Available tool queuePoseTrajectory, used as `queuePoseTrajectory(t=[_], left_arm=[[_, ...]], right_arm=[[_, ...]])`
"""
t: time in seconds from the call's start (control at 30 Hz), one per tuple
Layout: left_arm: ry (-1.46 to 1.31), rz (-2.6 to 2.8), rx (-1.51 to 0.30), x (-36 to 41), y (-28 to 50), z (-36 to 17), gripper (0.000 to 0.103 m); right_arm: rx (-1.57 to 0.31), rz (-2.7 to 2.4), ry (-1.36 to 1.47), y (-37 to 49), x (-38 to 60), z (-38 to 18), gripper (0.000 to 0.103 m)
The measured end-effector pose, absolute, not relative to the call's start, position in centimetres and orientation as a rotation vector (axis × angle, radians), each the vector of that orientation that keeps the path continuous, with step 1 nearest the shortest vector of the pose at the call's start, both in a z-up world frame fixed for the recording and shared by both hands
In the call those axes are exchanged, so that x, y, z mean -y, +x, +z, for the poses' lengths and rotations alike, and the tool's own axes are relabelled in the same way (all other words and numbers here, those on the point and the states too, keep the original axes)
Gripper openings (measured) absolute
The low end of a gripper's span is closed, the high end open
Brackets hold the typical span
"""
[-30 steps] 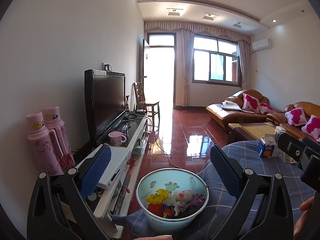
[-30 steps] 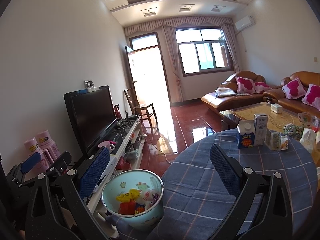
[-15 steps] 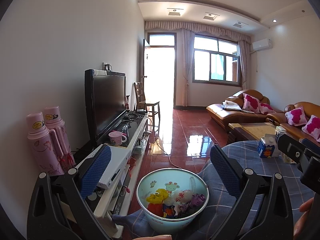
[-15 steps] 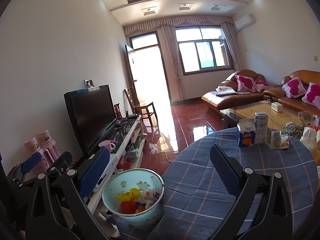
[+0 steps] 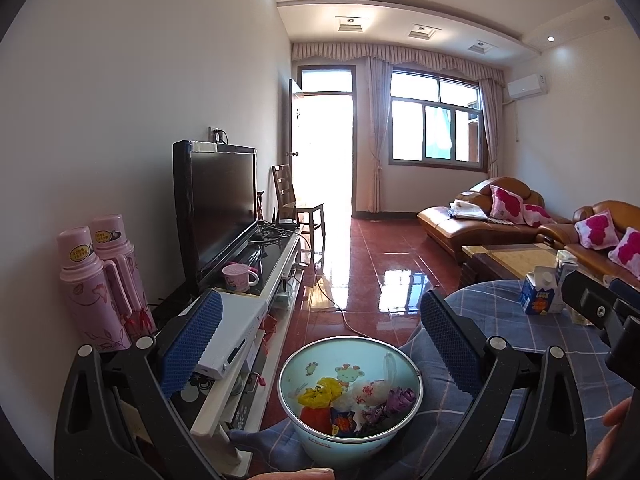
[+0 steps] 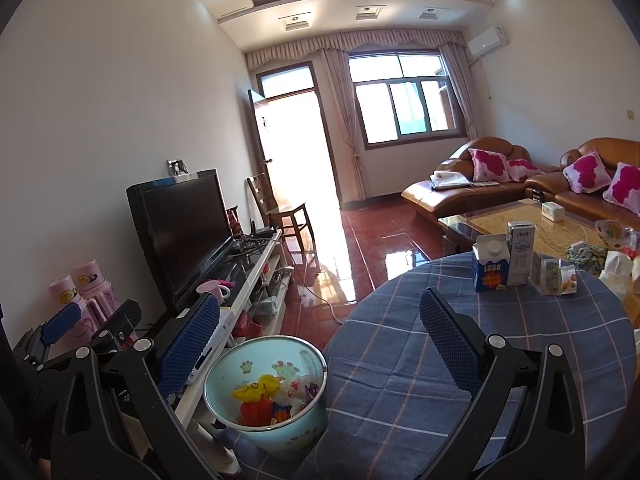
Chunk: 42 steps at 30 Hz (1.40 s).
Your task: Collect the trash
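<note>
A living room with red glossy floor tiles (image 5: 360,264) stretches toward a bright doorway. Left of the trash bin (image 6: 266,394) stand two pink thermoses (image 5: 102,280) and a TV (image 5: 218,210) on a white stand. The bin is upright, mouth facing up, holding crumpled wrappers, and sits just beside the edge of the round table (image 6: 480,360) in its blue plaid cloth. Right of the bin, cartons (image 6: 504,256) stand at the table's far edge; bare cloth lies between. The left gripper (image 5: 318,350) hangs spread wide above the bin, empty. The right gripper (image 6: 320,344) is likewise spread, empty, over the table's near edge.
</note>
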State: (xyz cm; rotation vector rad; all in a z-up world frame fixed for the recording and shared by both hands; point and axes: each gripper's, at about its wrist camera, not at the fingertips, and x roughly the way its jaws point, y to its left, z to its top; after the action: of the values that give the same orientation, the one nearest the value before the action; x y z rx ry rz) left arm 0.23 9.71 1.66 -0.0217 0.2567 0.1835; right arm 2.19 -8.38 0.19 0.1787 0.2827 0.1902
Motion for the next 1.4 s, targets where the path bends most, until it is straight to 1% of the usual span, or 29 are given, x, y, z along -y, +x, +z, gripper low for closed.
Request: queuePoseTrajectory(t=[0.6, 1.0, 1.4], left_arm=[[-0.009, 0.197, -0.254, -9.6, 0.2, 1.7, 0.097], [-0.04, 0.188, -0.335, -10.1, 1.1, 0.9, 0.097], [-0.03, 0.219, -0.339, -9.8, 1.3, 0.9, 0.097]], right_arm=[[-0.283, 0.187, 0.18, 2.1, 8.6, 0.2, 0.098], [-0.283, 0.185, 0.178, 2.0, 8.8, 0.0, 0.098], [-0.301, 0.174, 0.178, 2.3, 8.9, -0.1, 0.098]])
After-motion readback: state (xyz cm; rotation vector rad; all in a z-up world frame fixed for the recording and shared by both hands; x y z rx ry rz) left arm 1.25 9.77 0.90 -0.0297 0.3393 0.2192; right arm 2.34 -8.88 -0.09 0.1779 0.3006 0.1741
